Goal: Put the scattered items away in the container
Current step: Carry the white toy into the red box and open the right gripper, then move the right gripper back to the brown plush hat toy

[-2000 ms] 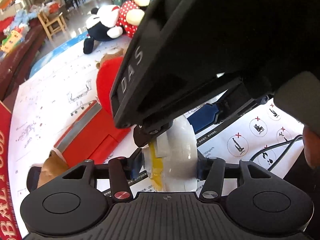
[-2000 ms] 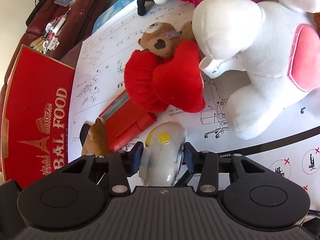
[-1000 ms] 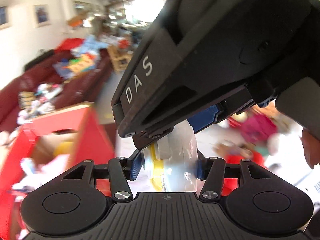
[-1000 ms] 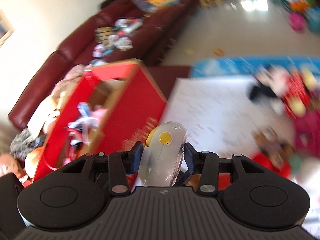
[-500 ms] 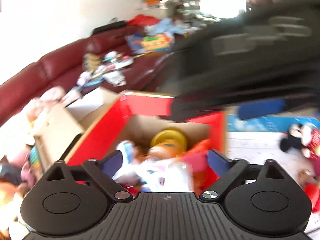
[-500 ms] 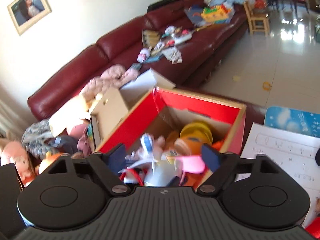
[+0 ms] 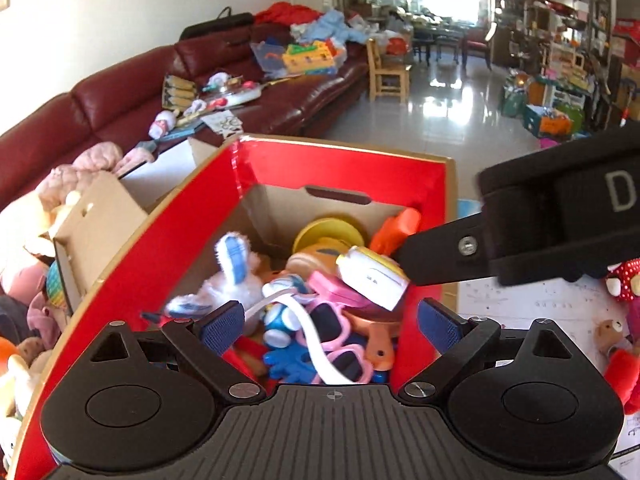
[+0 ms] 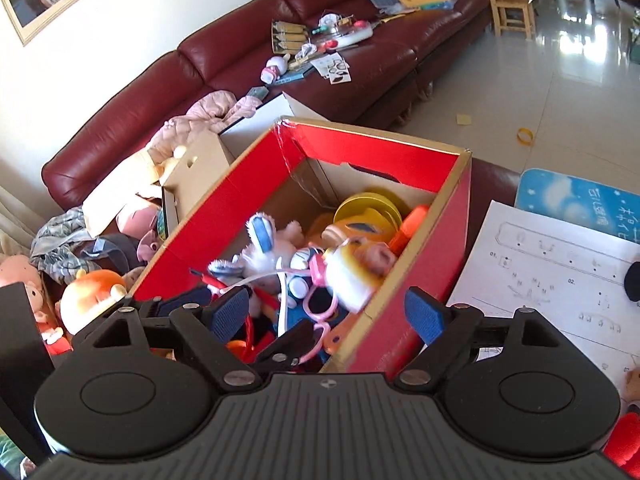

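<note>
In the left wrist view, the left gripper (image 7: 330, 322) hangs over the red box (image 7: 344, 156) with its jaws spread wide and nothing between the blue pads. The white-and-yellow toy (image 7: 370, 276) lies tilted on top of the pile inside the box, at one o'clock from the gripper's centre, clear of both pads. The black body of the right gripper (image 7: 560, 232) reaches in from three o'clock, its tip just beside the toy. A plush rabbit (image 7: 236, 276) lies at eleven o'clock, pink sunglasses (image 7: 340, 344) straight ahead, a yellow disc (image 7: 328, 234) at twelve near the far wall. A maroon sofa (image 7: 120, 104) runs across ten o'clock.

In the right wrist view, the right gripper (image 8: 330, 314) also stands wide open and empty above the box (image 8: 460, 208), its right pad past the near wall. The toy (image 8: 352, 276) shows blurred in the pile at twelve o'clock, beside the rabbit (image 8: 264, 248). A printed sheet (image 8: 560, 276) lies at two o'clock, the sofa (image 8: 240, 60) at eleven.
</note>
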A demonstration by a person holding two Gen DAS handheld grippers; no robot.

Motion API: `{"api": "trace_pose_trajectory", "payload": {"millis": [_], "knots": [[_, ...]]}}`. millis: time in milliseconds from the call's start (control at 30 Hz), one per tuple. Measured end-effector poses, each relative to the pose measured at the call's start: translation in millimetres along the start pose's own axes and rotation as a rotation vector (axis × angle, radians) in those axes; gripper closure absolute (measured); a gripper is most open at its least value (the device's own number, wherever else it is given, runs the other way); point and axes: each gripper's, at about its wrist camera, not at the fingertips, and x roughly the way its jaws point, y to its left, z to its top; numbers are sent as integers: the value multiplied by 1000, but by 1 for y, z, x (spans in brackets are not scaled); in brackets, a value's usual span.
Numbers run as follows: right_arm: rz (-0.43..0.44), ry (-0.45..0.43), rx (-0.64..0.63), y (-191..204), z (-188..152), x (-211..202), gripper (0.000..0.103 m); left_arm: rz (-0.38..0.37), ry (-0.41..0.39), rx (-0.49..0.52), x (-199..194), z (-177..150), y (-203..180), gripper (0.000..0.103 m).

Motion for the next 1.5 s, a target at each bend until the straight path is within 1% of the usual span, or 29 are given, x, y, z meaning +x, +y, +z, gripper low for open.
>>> {"api": "trace_pose_trajectory", "payload": {"millis": [233, 433, 533, 667, 800, 967, 1100, 1200, 1333, 1400, 1500], "knots": [[9, 0, 6, -10, -4, -10, 14, -4, -23, 59, -8, 0, -17, 3], [-15, 3, 14, -28, -12, -19, 14, -16, -39, 111, -17, -2, -39, 2], [-35, -2, 26, -43, -18, -28, 13, -25, -48, 141, -22, -3, -51, 2], [-47, -5, 63, -69, -28, -42, 9, -43, -67, 188, -31, -4, -69, 1], [-56, -11, 99, -98, -48, -56, 6, -88, -82, 246, -46, -12, -90, 0], [-97, 8, 164, -136, -84, -66, 6, -157, -89, 350, -60, -42, -124, 0], [-107, 29, 226, -164, -114, -69, 6, -207, -36, 407, -56, -73, -148, 0], [-119, 65, 290, -182, -137, -62, 6, -228, 12, 436, -42, -100, -162, 0], [-125, 116, 337, -193, -164, -49, 6, -246, 73, 445, -16, -134, -170, 0], [-113, 139, 360, -195, -174, -41, 6, -258, 86, 453, -4, -148, -168, 0], [-83, 168, 408, -195, -187, -30, 6, -308, 121, 457, 11, -166, -166, 0]]}}
